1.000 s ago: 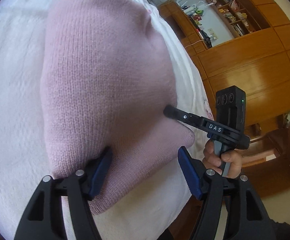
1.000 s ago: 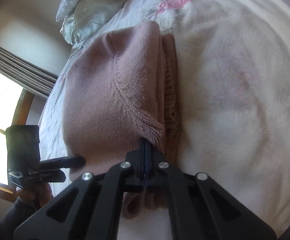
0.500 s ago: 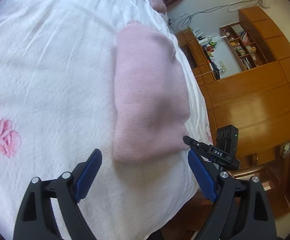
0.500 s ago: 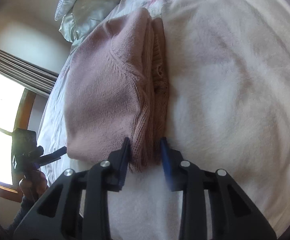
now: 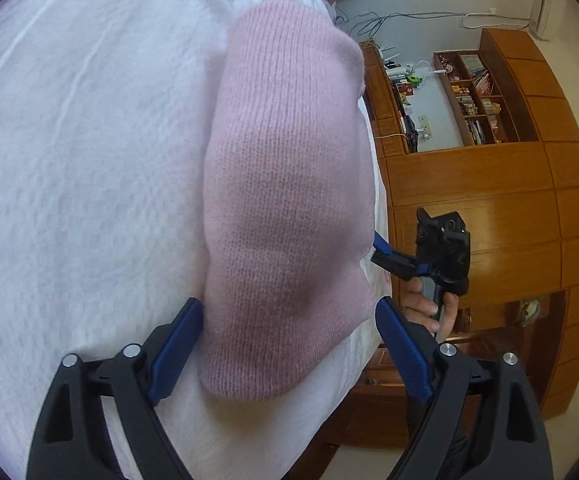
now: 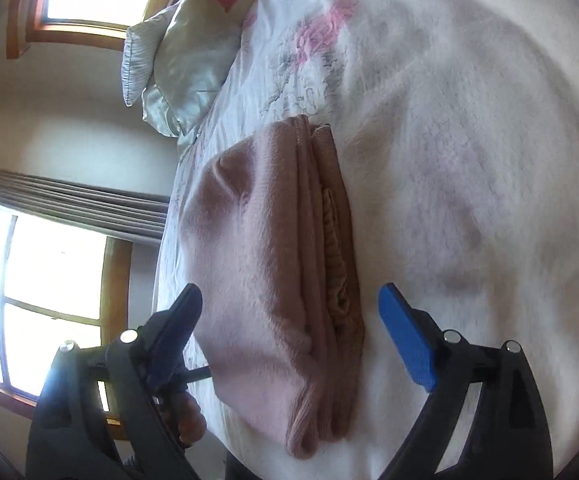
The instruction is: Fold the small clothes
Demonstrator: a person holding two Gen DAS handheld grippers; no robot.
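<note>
Now both tools, left tool [image 5: 287, 344] and right tool [image 6: 291, 320], are hanging open, having released the folded sweater [image 6: 273, 264] at frame centre; fold looking finished.

Folded sweater [image 5: 289, 208] on bedspread [image 5: 89, 160]; pillow [image 6: 177, 68] behind, near window [image 6: 41, 300].

The folded pink knitted sweater [image 5: 285, 208] covers part of the white quilted bedspread [image 5: 89, 160] beneath it; its inner layers are visible only as stacked edges [image 6: 329, 240] from the right wrist. The hand [image 6: 187, 416] gripping the left gripper is largely concealed. Items on the wooden bookshelf [image 5: 477, 96] are too small to identify.
</note>
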